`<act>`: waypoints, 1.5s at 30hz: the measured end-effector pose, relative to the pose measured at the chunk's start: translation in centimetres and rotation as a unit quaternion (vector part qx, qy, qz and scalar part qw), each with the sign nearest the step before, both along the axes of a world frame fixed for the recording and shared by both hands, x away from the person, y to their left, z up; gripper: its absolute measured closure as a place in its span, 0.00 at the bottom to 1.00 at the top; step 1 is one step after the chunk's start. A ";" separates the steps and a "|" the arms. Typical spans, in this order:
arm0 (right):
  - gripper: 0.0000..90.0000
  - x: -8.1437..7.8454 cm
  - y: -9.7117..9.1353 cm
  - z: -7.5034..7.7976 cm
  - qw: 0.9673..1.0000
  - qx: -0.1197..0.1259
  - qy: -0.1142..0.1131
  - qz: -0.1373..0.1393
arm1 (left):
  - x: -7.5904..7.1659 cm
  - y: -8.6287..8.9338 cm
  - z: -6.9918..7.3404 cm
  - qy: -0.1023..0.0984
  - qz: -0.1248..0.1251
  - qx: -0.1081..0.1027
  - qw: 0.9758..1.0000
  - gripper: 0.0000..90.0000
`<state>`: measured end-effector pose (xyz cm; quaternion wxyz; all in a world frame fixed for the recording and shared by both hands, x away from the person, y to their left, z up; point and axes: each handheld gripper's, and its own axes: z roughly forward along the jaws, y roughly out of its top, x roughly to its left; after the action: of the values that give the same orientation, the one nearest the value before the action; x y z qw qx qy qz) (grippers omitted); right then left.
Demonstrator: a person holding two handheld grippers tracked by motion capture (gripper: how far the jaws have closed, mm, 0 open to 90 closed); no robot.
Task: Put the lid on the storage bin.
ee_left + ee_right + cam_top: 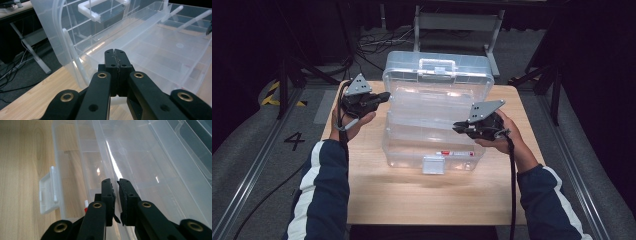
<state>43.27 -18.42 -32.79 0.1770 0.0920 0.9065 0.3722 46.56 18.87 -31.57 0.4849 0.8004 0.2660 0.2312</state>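
Table (422,195) lit, surroundings dark (near black); glare streaks on clear box (112,165).

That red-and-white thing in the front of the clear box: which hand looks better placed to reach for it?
Probably the right. The right gripper hovers at the box's right front, close to the red-and-white item. The left gripper sits at the far left corner by the raised lid.

The open storage box (434,135) sits mid-desk (412,195), lid (437,70) raised behind, left gripper (384,96) and right gripper (457,127) flanking it.
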 end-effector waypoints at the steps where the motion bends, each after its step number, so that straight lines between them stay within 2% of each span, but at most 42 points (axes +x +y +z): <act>1: 0.92 0.0 0.0 0.0 1.000 -0.001 0.000 0.001 | 0.1 -0.1 0.0 0.001 0.001 -0.003 1.000 1.00; 10: 0.91 -0.3 -0.1 -0.2 1.000 -0.002 -0.002 0.000 | 1.1 0.0 -0.4 0.015 0.007 -0.022 1.000 1.00; 13: 0.91 -0.3 -0.1 -0.2 1.000 -0.001 -0.002 0.000 | 1.2 0.0 -0.2 0.013 0.009 -0.022 1.000 1.00; 18: 0.91 -0.4 -0.1 -0.3 1.000 -0.002 -0.004 0.000 | 1.1 0.2 0.2 0.007 0.012 -0.021 1.000 1.00; 31: 0.90 -1.0 0.0 -0.6 1.000 -0.008 -0.006 -0.002 | 0.7 0.8 0.0 0.009 0.011 -0.037 0.999 1.00; 45: 0.89 -1.5 -0.6 -0.8 1.000 -0.009 -0.007 -0.005 | -0.1 0.9 -0.1 0.001 -0.002 -0.032 0.999 1.00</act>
<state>41.74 -18.98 -33.61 0.1857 0.0921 0.9082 0.3637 46.42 19.79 -31.62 0.5106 0.7852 0.2724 0.2206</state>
